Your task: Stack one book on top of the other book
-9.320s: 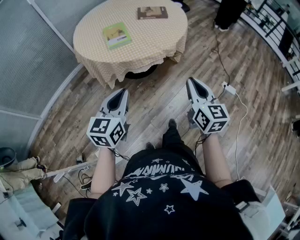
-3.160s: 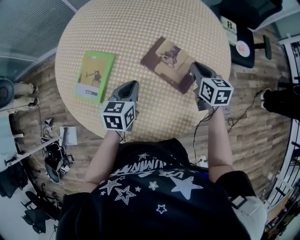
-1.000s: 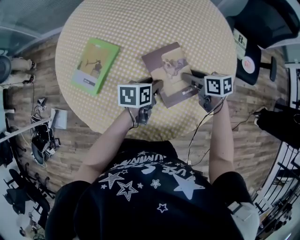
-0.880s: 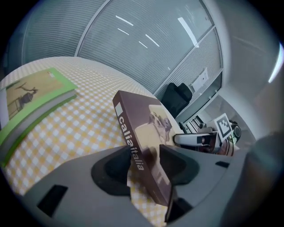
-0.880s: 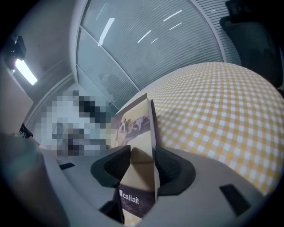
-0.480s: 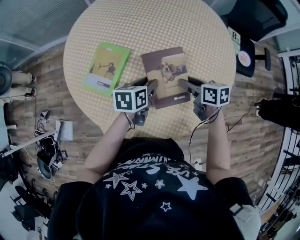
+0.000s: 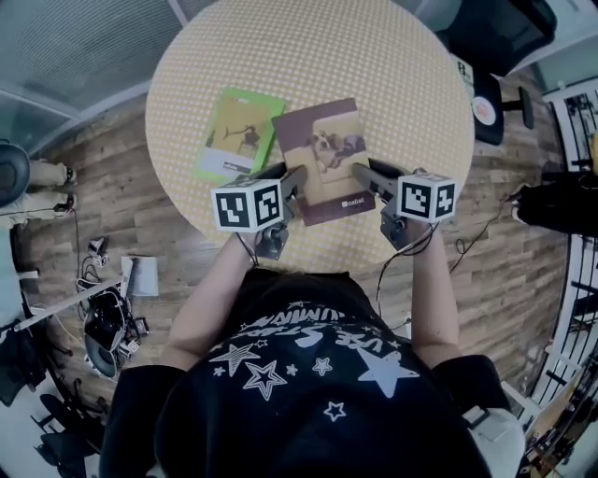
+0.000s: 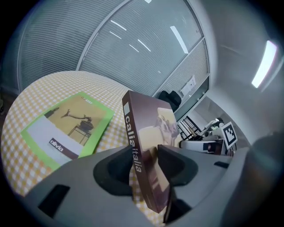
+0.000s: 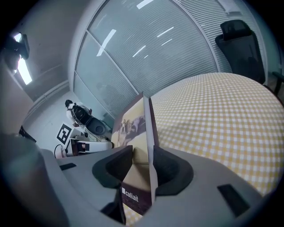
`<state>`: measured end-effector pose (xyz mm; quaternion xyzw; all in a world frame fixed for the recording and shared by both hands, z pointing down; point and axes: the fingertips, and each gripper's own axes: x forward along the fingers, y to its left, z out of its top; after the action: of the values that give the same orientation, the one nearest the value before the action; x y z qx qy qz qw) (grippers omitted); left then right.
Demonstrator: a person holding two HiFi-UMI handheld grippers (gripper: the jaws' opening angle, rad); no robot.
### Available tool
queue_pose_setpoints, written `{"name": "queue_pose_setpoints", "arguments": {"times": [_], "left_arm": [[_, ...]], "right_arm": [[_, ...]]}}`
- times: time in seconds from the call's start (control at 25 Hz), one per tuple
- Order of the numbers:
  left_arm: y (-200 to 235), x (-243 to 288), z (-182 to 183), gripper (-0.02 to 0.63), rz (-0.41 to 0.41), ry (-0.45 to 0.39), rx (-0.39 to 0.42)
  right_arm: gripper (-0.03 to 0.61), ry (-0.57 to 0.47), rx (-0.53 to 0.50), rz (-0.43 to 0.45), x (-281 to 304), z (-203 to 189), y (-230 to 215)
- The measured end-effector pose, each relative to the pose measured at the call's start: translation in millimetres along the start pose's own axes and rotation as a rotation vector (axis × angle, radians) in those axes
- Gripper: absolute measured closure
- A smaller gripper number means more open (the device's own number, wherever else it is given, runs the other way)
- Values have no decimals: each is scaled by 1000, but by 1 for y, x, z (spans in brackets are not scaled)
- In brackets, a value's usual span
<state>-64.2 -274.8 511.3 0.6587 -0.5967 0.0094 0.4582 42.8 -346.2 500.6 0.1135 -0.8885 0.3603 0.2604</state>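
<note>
**Brown book held in both grippers above the table, beside the green one**

You have the brown book (image 7: 322, 154) gripped from both sides, and it hangs clear of the yellow checked cloth (image 7: 318, 47) on the round table (image 7: 171, 182).

Your left gripper (image 7: 290, 176) has its jaws about halfway closed. They are clamped on the book's spine edge, with one pad against the front cover and the other against the back. The white lettering on the spine runs down between the pads.

Your right gripper (image 7: 364, 173) has the opposite, page-side edge between its jaws. These stand a little wider and are closing, and the pads sit against both covers of the thin book.

Between the two grippers the book lies nearly flat, with the dog picture on its cover facing up.

The green book (image 7: 234, 138) lies flat on the cloth to the left of the brown one. In the head view the brown book's left edge overlaps the green book's right edge.

Wooden floor (image 7: 509, 243) surrounds the table, and a black office chair (image 7: 491, 28) stands past its far right side.
</note>
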Motion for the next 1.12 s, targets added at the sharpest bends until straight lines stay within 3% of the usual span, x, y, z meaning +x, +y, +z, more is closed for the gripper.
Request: {"name": "queue_pose_setpoints", "arguments": {"times": [0.16, 0.32, 0.52, 0.68, 1.12], "left_arm": [[18, -32, 1, 434, -9, -6, 35], [47, -74, 3, 436, -35, -19, 10], [70, -109, 9, 443, -30, -42, 73], [74, -122, 12, 445, -44, -40, 90], [65, -135, 11, 445, 47, -102, 84]], "right_arm": [[425, -13, 11, -12, 16, -8, 34], [425, -37, 18, -39, 39, -23, 71], [424, -90, 49, -29, 59, -38, 110], [425, -120, 67, -32, 64, -42, 124], [425, -120, 93, 32, 60, -47, 124]]}}
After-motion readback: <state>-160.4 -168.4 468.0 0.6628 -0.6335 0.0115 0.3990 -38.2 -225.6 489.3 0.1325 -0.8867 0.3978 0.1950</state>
